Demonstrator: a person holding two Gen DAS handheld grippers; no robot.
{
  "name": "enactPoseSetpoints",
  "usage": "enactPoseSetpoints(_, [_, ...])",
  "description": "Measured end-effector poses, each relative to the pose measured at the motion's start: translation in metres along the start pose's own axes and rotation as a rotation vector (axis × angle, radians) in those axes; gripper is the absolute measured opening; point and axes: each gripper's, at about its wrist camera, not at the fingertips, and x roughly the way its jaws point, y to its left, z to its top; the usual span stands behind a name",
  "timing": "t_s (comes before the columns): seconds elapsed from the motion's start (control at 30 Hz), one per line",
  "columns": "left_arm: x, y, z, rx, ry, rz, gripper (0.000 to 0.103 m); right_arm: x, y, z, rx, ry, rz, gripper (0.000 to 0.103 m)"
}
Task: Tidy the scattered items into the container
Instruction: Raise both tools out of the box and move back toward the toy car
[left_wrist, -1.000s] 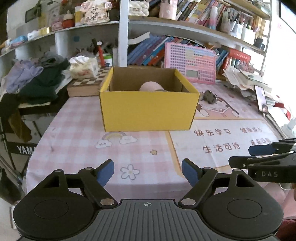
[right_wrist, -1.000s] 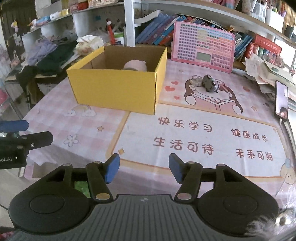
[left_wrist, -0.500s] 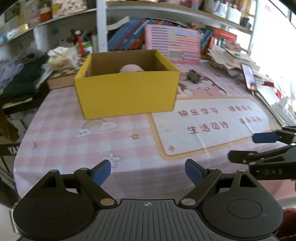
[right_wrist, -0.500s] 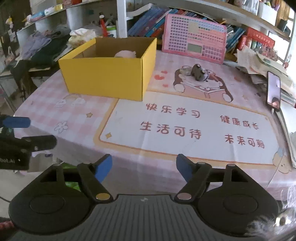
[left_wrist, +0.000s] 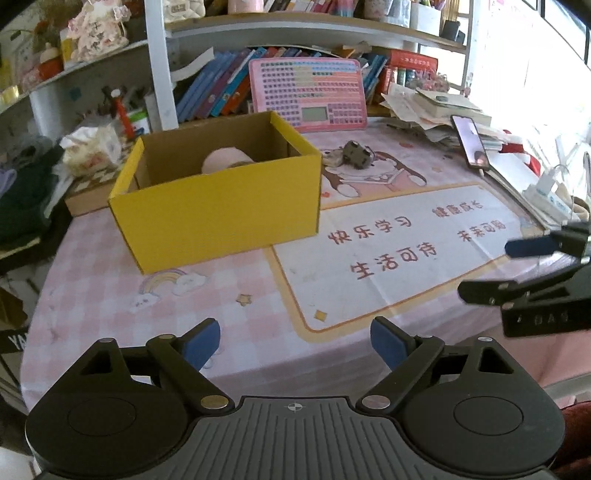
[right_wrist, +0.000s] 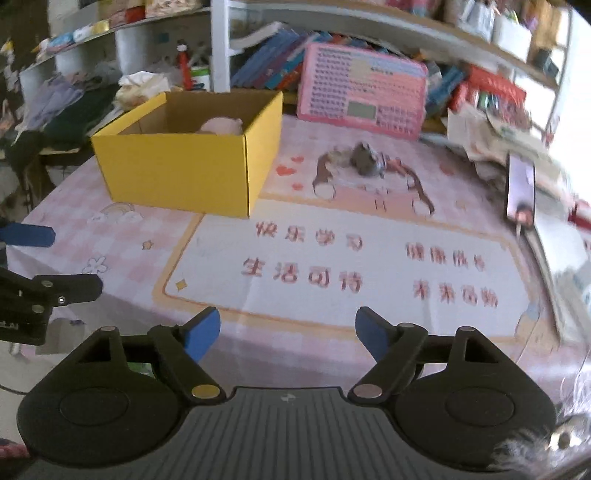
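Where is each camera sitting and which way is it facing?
Left wrist: on the left gripper, facing across the table toward the yellow box; the right gripper's fingers show at right.
Right wrist: on the right gripper, facing the grey toy.
Shared: box, toy, pink keyboard.

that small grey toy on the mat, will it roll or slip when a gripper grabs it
The grey toy looks lumpy and lies flat on the mat, so it probably won't roll. It seems small and light, and might shift if nudged. Its material is too blurred to judge.
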Motion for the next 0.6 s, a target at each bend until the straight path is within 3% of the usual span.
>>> enactPoseSetpoints(0.23, [-0.002, -0.017, -0.005, 0.021, 0.011, -0.023, 0.091, -0.005, -0.003, -0.004, 0.030, -0.004, -0.004, 0.081])
enactPoseSetpoints(0.6, [-0.016, 0.005, -0.016, -0.079, -0.005, 0.053, 0.096, 0.001, 0.026, 0.008, -0.081, -0.009, 0.079, 0.084])
